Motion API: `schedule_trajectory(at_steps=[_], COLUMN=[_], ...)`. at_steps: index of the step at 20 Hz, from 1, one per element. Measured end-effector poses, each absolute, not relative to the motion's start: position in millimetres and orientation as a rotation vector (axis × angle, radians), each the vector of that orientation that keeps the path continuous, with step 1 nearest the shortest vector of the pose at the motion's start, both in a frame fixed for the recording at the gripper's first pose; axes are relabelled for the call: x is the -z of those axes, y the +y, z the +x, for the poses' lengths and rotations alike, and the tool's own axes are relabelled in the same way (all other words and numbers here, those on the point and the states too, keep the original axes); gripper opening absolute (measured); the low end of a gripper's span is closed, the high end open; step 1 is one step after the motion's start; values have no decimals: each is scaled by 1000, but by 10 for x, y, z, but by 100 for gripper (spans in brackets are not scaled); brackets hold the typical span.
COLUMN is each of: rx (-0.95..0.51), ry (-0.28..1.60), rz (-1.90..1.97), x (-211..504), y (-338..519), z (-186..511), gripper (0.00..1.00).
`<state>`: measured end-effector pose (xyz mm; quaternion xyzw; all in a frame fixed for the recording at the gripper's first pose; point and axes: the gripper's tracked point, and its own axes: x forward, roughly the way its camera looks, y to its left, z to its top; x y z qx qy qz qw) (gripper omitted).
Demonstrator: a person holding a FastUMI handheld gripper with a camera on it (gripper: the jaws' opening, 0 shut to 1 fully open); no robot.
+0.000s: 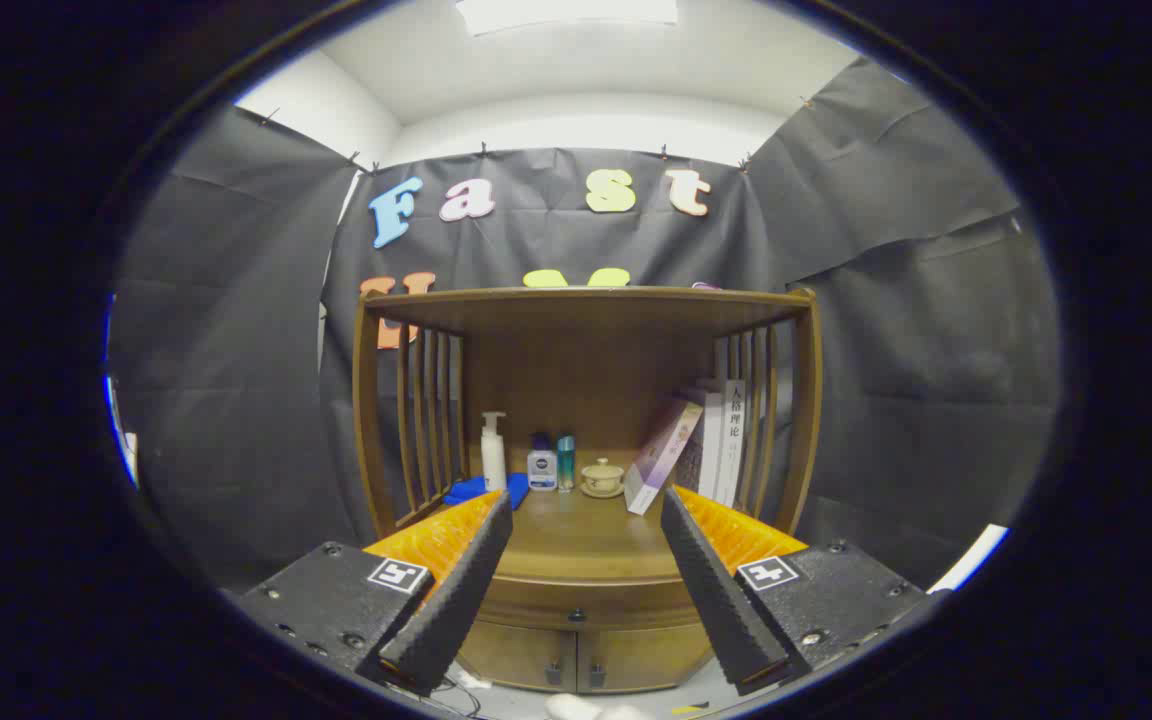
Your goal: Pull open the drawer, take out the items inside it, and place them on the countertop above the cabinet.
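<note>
Black cloth walls behind a wooden cabinet [586, 400]. Gripper [586, 545] fingers wide apart, holding nothing, hovering above and in front of the countertop [581, 540]. Drawer [586, 610] shut below, small knob [577, 615] between the fingers. Risk: fingers slip off that tiny knob; items placed later could topple the bottles [526, 460] or teacup [602, 477].

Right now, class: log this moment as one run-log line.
stage: approach | gripper: open, empty, facing cabinet | drawer: shut, knob between fingers' line | countertop: bottles, cup, books at back
</note>
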<state>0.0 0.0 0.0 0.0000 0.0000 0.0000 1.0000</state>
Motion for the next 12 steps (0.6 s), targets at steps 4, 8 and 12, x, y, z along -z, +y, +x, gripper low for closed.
schedule_trajectory(at_steps=[4, 8, 12], rx=[7, 29, 38], ry=[-8, -27, -20], rz=[-5, -5, 3], x=[-68, -125, -105], y=[-39, -123, -165], z=[-15, -11, 41], gripper=[98, 98, 98])
